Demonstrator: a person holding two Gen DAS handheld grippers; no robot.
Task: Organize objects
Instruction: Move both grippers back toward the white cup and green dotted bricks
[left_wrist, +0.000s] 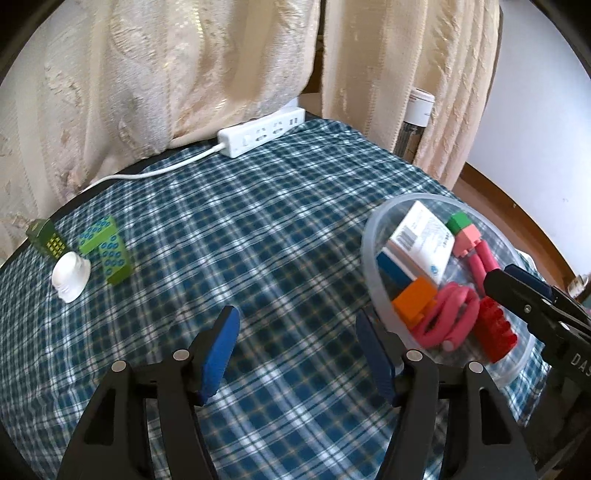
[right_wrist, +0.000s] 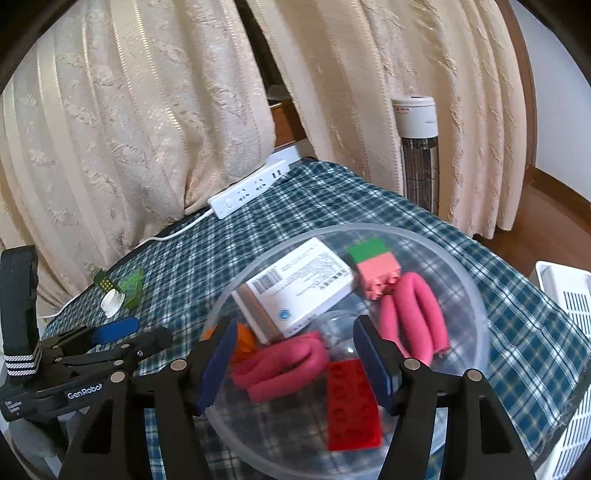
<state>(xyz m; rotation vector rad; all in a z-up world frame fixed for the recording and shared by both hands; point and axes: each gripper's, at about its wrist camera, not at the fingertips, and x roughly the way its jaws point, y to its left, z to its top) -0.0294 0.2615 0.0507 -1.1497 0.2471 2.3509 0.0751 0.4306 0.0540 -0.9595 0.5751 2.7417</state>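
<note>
A clear plastic bowl (right_wrist: 476, 325) sits on the plaid cloth and holds a white box (right_wrist: 299, 288), a green-and-pink block (right_wrist: 376, 269), pink foam rollers (right_wrist: 410, 317), an orange block (left_wrist: 415, 297) and a red brick (right_wrist: 351, 406). My right gripper (right_wrist: 295, 354) is open and empty above the bowl; it shows at the bowl's right side in the left wrist view (left_wrist: 524, 288). My left gripper (left_wrist: 295, 347) is open and empty over bare cloth left of the bowl (left_wrist: 373, 258). Green bricks (left_wrist: 107, 247), a dark green piece (left_wrist: 46, 238) and a white cap (left_wrist: 71, 275) lie at the far left.
A white power strip (left_wrist: 258, 131) with its cord lies at the table's back edge against cream curtains (left_wrist: 166, 74). A tower fan (right_wrist: 417, 147) stands behind the table. A white slatted basket (right_wrist: 569, 332) stands at the right of the table.
</note>
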